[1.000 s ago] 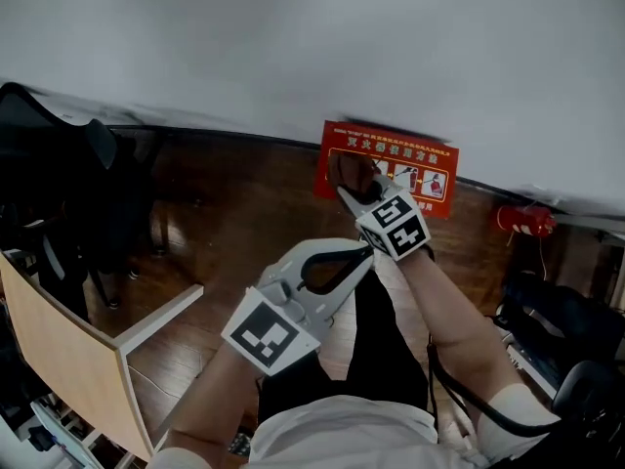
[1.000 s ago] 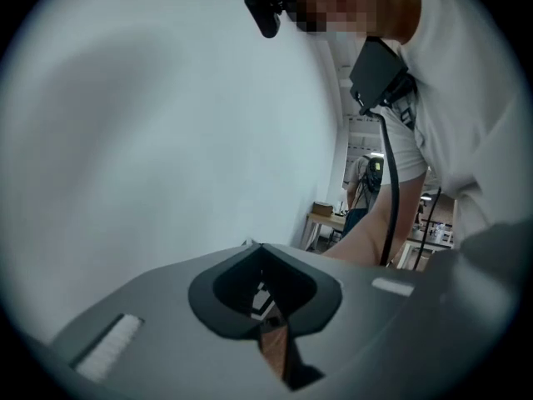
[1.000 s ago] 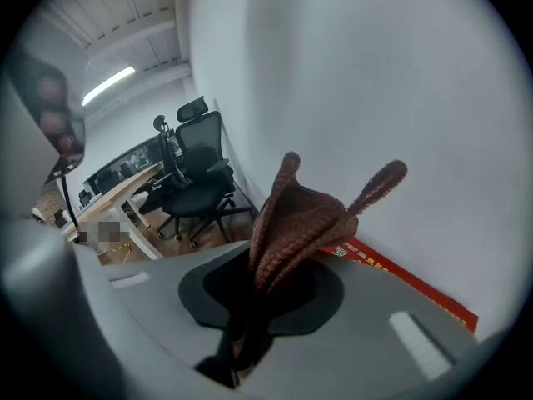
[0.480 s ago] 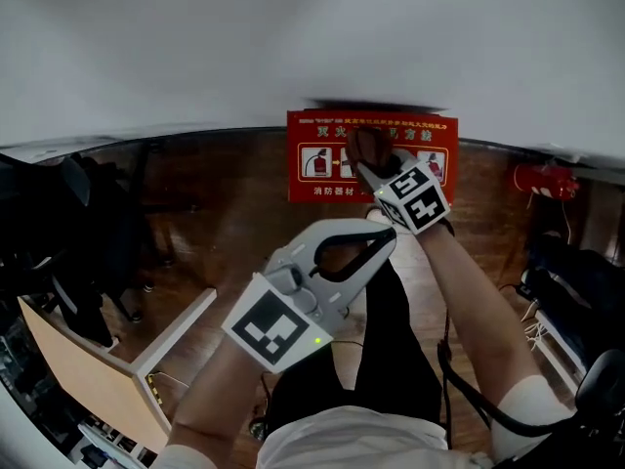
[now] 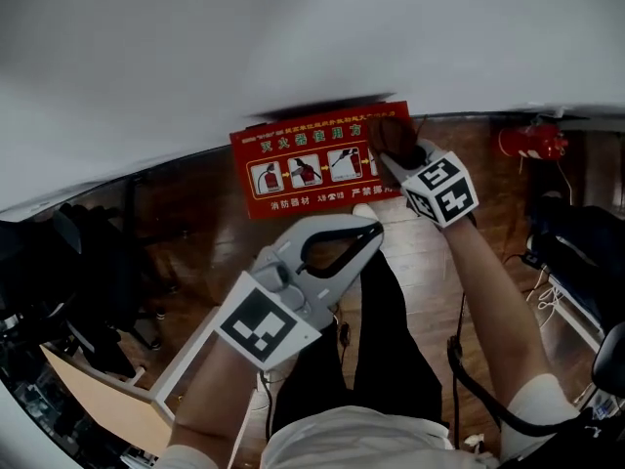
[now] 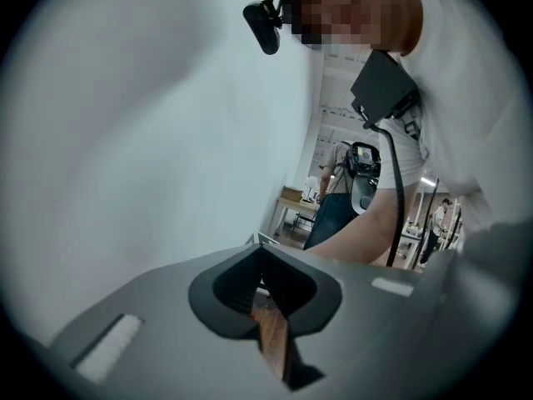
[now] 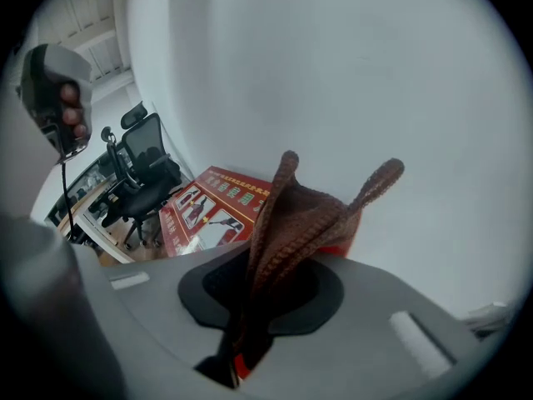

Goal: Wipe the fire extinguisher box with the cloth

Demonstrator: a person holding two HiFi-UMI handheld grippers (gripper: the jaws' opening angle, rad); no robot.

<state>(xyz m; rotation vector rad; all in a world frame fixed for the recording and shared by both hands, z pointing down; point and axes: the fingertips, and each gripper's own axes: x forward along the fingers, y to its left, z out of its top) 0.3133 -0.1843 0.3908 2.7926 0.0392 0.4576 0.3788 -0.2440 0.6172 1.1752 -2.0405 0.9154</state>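
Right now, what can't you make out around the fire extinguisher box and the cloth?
Fire extinguisher box, head view: right end hidden behind the cloth and right claw; print too small to read.
Right gripper view: the cloth covers part of the box, so contact can't be told.
Left gripper view: the box lies outside the frame.

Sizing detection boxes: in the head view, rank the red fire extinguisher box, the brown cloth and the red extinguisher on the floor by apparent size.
1. fire extinguisher box, clearly largest.
2-3. cloth and floor extinguisher look about alike; the right gripper hides part of the cloth, so unranked.
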